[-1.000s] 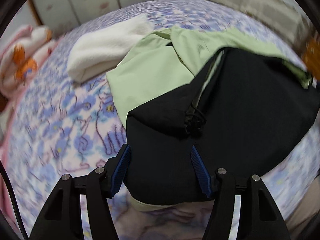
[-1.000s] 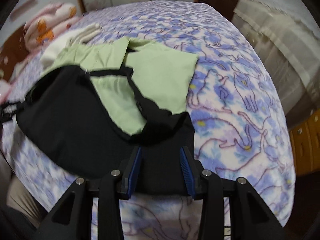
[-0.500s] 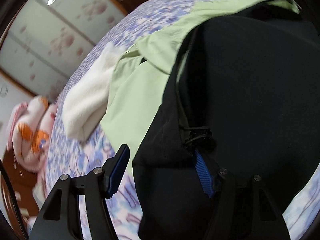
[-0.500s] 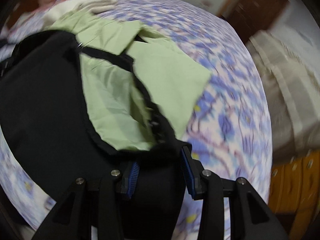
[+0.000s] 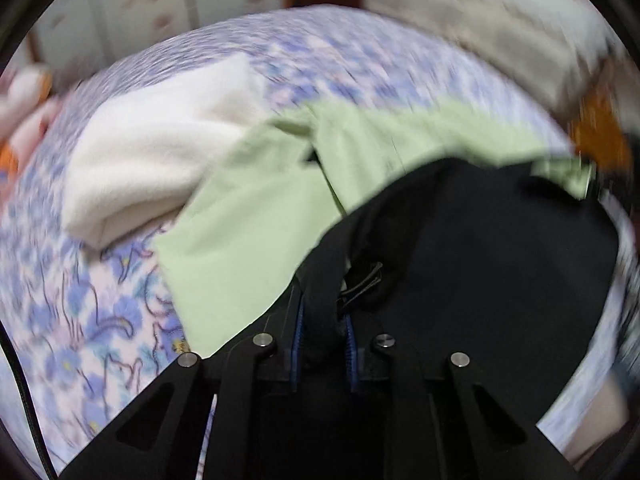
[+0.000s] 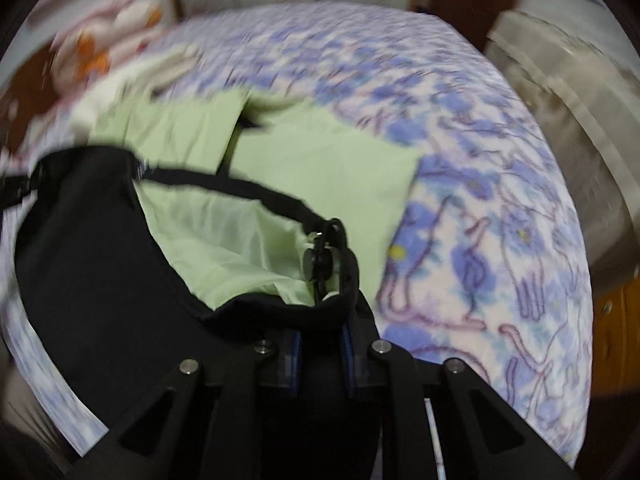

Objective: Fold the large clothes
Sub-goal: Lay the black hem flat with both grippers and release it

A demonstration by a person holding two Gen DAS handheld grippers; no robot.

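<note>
A black jacket (image 5: pixel 500 248) with a light green lining (image 5: pixel 248 232) lies on the bed, partly folded over itself. My left gripper (image 5: pixel 322 320) is shut on a black hem edge of the jacket, near a drawcord toggle (image 5: pixel 366 280). In the right wrist view the same black jacket (image 6: pixel 92 240) shows its green lining (image 6: pixel 224 248). My right gripper (image 6: pixel 322 340) is shut on the black hem beside a cord stopper (image 6: pixel 316 264). Both held edges are lifted a little off the bed.
The bed has a blue and pink floral cover (image 6: pixel 480 208). A folded white garment (image 5: pixel 160 148) lies left of the jacket. A pink and orange plush (image 6: pixel 100 40) sits at the far left. A beige covered piece of furniture (image 6: pixel 568 92) stands to the right.
Both grippers have closed on the jacket's black hem; a second ago both stood open around it. The hem is now pulled up and the views are blurred by motion.
</note>
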